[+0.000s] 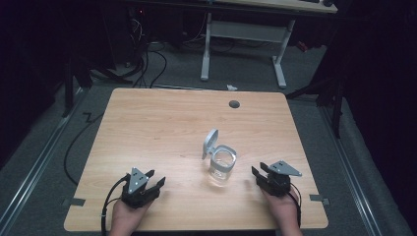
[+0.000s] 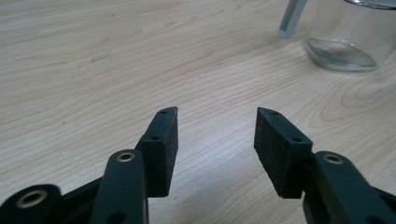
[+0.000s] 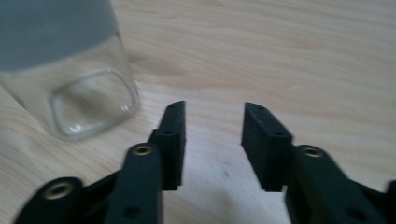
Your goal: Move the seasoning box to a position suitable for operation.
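Note:
A clear glass jar [image 1: 222, 167] stands upright near the middle of the wooden table [image 1: 162, 123], its grey hinged lid [image 1: 210, 143] flipped open to the back left. My left gripper [image 1: 156, 178] rests low at the front left, open, nothing between its jaws; the jar's base [image 2: 343, 51] lies ahead to its upper right. My right gripper [image 1: 259, 171] sits just right of the jar, open and empty. In the right gripper view the jar [image 3: 74, 79] looms close at the upper left, beside the left fingertip [image 3: 175, 116].
A round cable hole [image 1: 234, 104] sits near the table's far edge. Beyond the table stand a white desk frame [image 1: 243, 34] and loose cables [image 1: 147, 64] on the grey floor. Metal rails run along both sides of the table.

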A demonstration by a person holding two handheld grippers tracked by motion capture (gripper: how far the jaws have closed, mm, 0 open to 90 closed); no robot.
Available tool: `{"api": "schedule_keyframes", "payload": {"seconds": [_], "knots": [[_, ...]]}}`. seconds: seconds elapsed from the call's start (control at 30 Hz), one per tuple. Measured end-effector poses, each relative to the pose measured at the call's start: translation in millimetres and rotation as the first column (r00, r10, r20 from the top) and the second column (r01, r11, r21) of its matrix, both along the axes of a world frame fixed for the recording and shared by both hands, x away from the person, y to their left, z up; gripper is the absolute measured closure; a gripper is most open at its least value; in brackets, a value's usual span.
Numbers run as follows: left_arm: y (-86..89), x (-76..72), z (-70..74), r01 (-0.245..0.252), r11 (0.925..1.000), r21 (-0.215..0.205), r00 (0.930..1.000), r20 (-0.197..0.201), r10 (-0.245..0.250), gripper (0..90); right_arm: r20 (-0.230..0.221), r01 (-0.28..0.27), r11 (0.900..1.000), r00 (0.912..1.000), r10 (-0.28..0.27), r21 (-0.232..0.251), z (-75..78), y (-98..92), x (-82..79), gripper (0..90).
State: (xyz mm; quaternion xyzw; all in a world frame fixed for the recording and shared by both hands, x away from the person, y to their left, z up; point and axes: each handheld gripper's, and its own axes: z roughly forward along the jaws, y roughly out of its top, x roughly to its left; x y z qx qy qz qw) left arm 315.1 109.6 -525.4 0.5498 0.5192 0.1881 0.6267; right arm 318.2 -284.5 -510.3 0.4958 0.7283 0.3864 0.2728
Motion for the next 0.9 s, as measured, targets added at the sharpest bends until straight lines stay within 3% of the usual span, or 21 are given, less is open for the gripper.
{"api": "schedule_keyframes", "payload": {"seconds": [0.17, 0.33, 0.53, 0.7, 0.73, 0.8, 0.9], "knots": [[6.2, 0.2, 2.4, -0.024, 0.9996, -0.015, 0.9997, -0.001, 0.024, 62.7, 0.036, -0.054, 0.998, 0.9979, 0.055, -0.015, 11.2, 17.2, 19.4, 90.0], [9.9, -1.1, 4.8, -0.032, 0.9993, -0.021, 0.9994, 0.010, 0.032, 77.2, 0.033, -0.083, 0.996, 0.9960, 0.084, -0.018, 13.8, 36.4, 42.3, 90.0], [12.3, -3.9, 5.0, -0.021, 0.9998, -0.002, 0.9994, 0.029, 0.021, 89.0, 0.046, -0.108, 0.993, 0.9929, 0.110, -0.041, 15.6, 47.0, 48.0, 89.6], [13.3, -3.8, 4.5, -0.042, 0.9990, -0.013, 0.9987, 0.027, 0.043, 90.0, 0.056, -0.097, 0.995, 0.9935, 0.099, -0.031, 16.6, 43.2, 47.3, 89.8], [11.6, -4.1, 2.9, -0.051, 0.9987, 0.009, 0.9979, 0.040, 0.051, 90.0, 0.063, -0.100, 0.995, 0.9929, 0.101, -0.011, 17.2, 39.8, 47.2, 89.9], [11.5, -4.5, 0.8, -0.058, 0.9982, 0.013, 0.9976, 0.038, 0.058, 90.0, 0.061, -0.104, 0.995, 0.9927, 0.104, -0.005, 17.0, 39.3, 47.0, 90.0], [13.7, -5.9, -1.1, -0.076, 0.9968, 0.025, 0.9966, 0.035, 0.075, 89.5, 0.049, -0.119, 0.993, 0.9916, 0.120, -0.023, 15.1, 40.1, 49.0, 89.9]]}}
